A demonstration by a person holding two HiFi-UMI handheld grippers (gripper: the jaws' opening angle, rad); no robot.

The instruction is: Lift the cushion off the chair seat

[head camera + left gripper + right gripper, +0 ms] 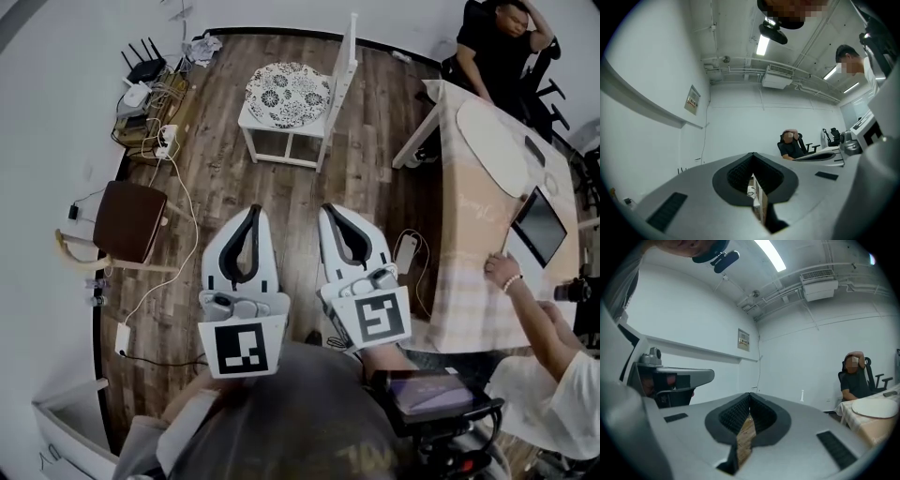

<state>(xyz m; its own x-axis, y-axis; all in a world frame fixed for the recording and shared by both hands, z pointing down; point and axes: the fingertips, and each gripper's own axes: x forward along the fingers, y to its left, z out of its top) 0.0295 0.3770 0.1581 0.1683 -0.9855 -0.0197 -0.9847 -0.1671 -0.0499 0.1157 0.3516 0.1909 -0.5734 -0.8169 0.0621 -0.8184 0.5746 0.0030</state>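
- the left tool (251, 214) has its jaws drawn together at the tips with nothing held; the slit lower down in the left gripper view shows only a sliver of the chair far ahead.
- the right tool (330, 212) is likewise closed and empty, with bare wooden floor showing through its slit.
- both tools point level toward the chair (319, 141), side by side and well short of it, with open floor (300, 192) between.
- the cushion (289, 94), round with a dark-and-white pattern, lies flat on the chair seat, untouched.
- left of the chair a router (142, 67) sits by the wall; right of the chair stands a cloth-covered desk (469, 281), with a seated person (497, 47) beyond it.
- the step in hand, as i judge it, is the approach; no lifting has begun.
- the next move calls for closing the gap to the chair, opening the jaws, and taking the cushion's rim, probably one tool to each side so it comes up evenly; the backrest on the chair's right side leaves less room there.
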